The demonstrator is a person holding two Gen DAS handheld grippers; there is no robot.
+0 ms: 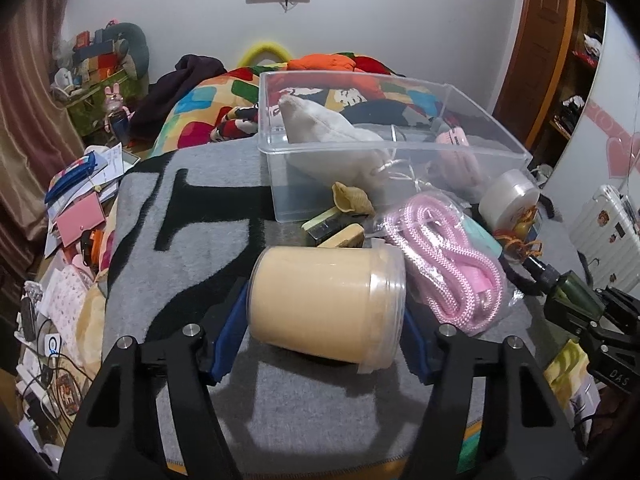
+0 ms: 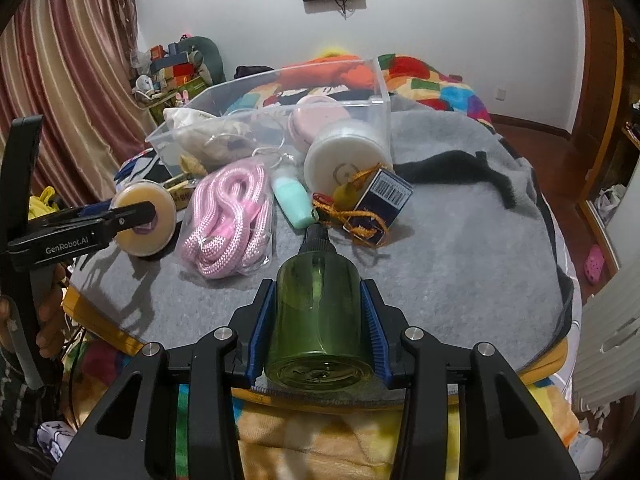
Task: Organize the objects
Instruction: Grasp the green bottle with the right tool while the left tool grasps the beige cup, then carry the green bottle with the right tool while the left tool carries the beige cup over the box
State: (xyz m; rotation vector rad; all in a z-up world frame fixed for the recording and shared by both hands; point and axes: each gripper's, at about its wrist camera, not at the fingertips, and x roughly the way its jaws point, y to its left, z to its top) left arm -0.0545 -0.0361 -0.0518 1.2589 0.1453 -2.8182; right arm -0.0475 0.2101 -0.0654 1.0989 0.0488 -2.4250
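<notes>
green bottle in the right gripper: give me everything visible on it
The translucent green plastic bottle is cylindrical with rounded shoulders, a black ribbed screw cap and a moulded round base facing the right wrist camera. It looks empty, though the tint makes that uncertain. It lies on its side, cap pointing away toward the pile of items, resting low over the grey blanket. The right gripper is shut on it, the blue ribbed pads pressing both flanks of the body. Nothing else touches it.

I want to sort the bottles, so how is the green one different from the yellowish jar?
The green bottle is see-through and dark green; the yellowish jar is milky tan. The green bottle narrows to a black nozzle; the yellowish jar is wider with a clear lid. The right gripper squeezes the green bottle; the left gripper has the yellowish jar between its fingers. Both lie on their sides over the gray blanket.
</notes>
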